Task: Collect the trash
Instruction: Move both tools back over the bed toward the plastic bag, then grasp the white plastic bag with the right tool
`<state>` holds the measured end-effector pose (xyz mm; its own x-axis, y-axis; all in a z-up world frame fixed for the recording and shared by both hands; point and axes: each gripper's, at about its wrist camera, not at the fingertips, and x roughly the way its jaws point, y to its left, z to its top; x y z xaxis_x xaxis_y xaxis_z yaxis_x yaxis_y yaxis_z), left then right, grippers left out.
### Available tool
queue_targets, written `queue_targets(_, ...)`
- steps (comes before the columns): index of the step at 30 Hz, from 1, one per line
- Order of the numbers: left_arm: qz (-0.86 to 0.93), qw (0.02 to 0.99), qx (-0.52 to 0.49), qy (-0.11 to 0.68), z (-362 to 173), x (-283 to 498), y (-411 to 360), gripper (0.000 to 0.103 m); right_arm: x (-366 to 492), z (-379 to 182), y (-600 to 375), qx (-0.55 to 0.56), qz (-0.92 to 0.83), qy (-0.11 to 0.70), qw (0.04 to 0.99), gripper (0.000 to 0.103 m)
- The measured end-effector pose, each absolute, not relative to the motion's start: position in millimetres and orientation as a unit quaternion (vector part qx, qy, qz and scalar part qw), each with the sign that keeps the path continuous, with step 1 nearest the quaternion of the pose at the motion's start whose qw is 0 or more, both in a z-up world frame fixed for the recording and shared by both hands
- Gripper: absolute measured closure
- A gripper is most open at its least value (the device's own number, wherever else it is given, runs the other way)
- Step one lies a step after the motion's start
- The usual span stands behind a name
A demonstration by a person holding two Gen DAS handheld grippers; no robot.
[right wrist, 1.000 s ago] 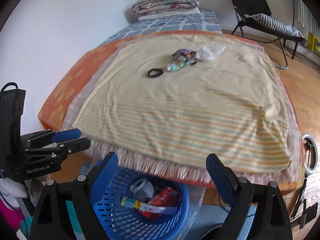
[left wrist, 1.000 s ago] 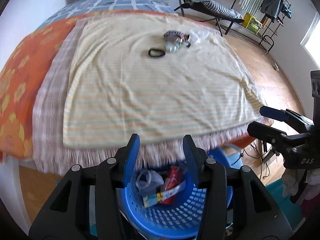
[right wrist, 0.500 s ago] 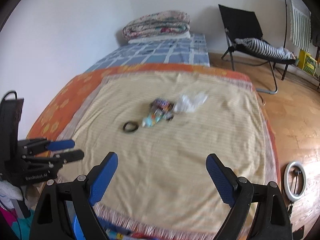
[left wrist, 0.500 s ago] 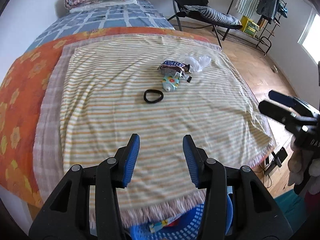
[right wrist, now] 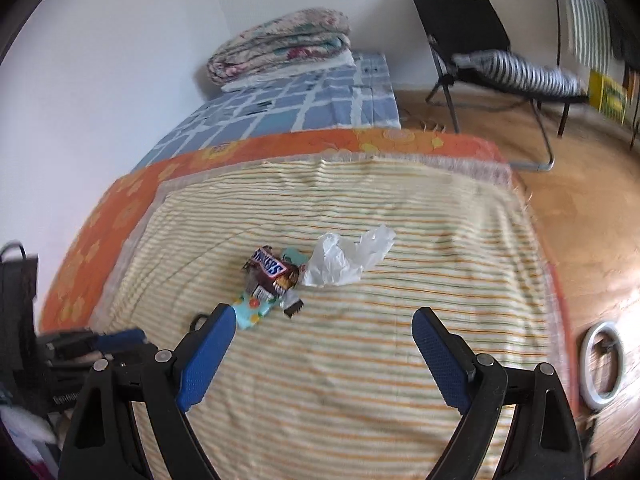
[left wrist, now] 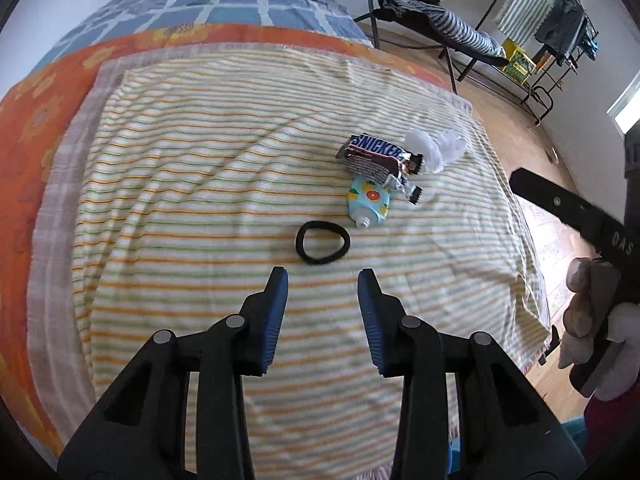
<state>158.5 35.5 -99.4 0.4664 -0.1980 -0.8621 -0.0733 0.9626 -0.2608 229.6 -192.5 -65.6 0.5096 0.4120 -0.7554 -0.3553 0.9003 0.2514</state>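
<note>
While both grippers hang over the near part of the bed, the trash lies in a small heap on the striped yellow cloth toward its far right corner. The left gripper has its jaws moderately apart and holds nothing; a black hair tie lies flat on the cloth just beyond its blue fingertips. Past the hair tie sits a light blue tube with an orange print, its nozzle end pointing back at the gripper, and a Snickers wrapper rests on its far end, touching it. A crumpled white plastic bag lies just beside the wrapper on the right. The right gripper is spread wide and empty, above the cloth, nearer than the heap. Under the striped cloth an orange flowered blanket shows along the left and far edges, with a blue checked sheet beyond it and folded quilts stacked at the far end against a white wall. A black folding chair stands on the wooden floor to the right, and a white ring light lies on that floor by the near right corner of the bed.
</note>
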Motion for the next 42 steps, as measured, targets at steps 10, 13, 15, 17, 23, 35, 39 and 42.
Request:
queue_targets(10, -0.037, 0.828, -0.169, 0.533, -123.7, 190.1, 45.2, 0.075, 288.5, -104.7, -188.4, 0.1, 0.189, 0.485, 0.848, 0.014)
queue_targets(13, -0.039, 0.823, -0.173, 0.539, -130.2, 196.1, 43.7, 0.083, 297.9, -110.8, -186.5, 0.104, 0.186, 0.49, 0.845, 0.015)
queue_targets(15, -0.038, 0.822, -0.164, 0.545, -133.4, 199.0, 40.6, 0.084, 301.3, -113.6, -184.1, 0.102, 0.183, 0.491, 0.846, 0.015)
queue_targets(17, -0.032, 0.822, -0.152, 0.548, -136.2, 200.2, 37.5, 0.084, 304.3, -114.8, -182.4, 0.097, 0.18, 0.49, 0.848, 0.015)
queue_targets(23, -0.016, 0.822, -0.142, 0.551, -142.0, 203.8, 40.4, 0.091, 307.6, -117.9, -179.9, 0.093, 0.177, 0.491, 0.848, 0.016)
queue_targets(35, -0.018, 0.826, -0.139, 0.545, -143.9, 209.2, 36.9, 0.091, 316.5, -128.1, -175.2, 0.104, 0.174, 0.499, 0.843, 0.018)
queue_targets(39, -0.017, 0.833, -0.116, 0.541, -143.4, 211.1, 32.2, 0.093, 318.7, -135.6, -169.3, 0.104, 0.179, 0.509, 0.836, 0.039)
queue_targets(42, -0.014, 0.834, -0.114, 0.539, -143.2, 211.2, 32.5, 0.098, 317.6, -138.8, -168.5, 0.11, 0.186, 0.512, 0.831, 0.057)
